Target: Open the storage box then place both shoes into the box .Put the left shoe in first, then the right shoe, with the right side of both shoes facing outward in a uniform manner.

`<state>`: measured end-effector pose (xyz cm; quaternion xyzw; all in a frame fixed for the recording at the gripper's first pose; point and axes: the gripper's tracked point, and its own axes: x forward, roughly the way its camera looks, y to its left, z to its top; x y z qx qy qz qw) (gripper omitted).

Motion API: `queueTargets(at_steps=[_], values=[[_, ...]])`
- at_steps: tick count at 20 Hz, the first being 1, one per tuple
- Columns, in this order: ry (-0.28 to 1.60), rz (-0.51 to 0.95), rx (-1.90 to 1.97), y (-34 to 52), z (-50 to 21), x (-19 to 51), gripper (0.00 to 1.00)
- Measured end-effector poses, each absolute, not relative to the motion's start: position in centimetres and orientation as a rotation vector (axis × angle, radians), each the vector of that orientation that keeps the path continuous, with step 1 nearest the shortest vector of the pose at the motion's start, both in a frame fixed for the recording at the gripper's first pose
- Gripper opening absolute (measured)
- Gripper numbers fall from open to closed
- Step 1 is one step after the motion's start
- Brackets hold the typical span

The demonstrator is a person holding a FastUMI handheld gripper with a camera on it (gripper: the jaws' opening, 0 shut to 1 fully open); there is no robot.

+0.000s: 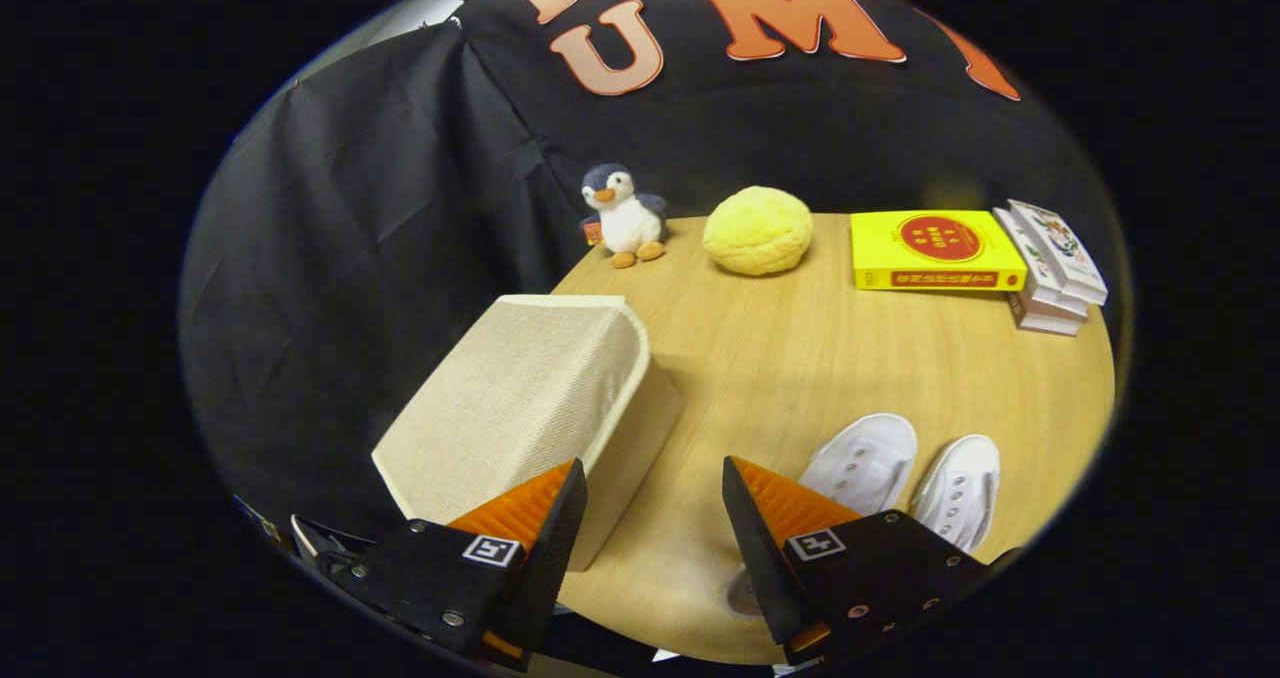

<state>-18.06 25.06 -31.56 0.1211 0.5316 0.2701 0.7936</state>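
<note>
Fingers (650, 483) spread wide, empty, above worktop (790, 358). Closed box (520, 408) just ahead of left finger; shoes (900, 473) side by side beside right finger.

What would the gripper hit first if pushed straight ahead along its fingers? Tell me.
Probably bare wooden table. The open gripper points down the gap between the closed beige storage box and the white shoes; the box's near corner sits close beside one finger. Farther on lies the yellow plush ball, though depth is unclear.
</note>
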Motion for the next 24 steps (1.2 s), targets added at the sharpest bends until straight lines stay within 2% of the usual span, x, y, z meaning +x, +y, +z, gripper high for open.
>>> queueTargets(at_steps=[6,9,12,24], values=[[1.270,0.685,0.432,28.9,-32.1,-19.9,0.80],[1.332,0.691,0.578,29.3,-31.5,-20.5,0.80],[1.313,0.698,0.786,31.0,-29.9,-18.8,0.80],[1.420,0.650,0.925,32.5,-33.0,-18.7,0.80]])
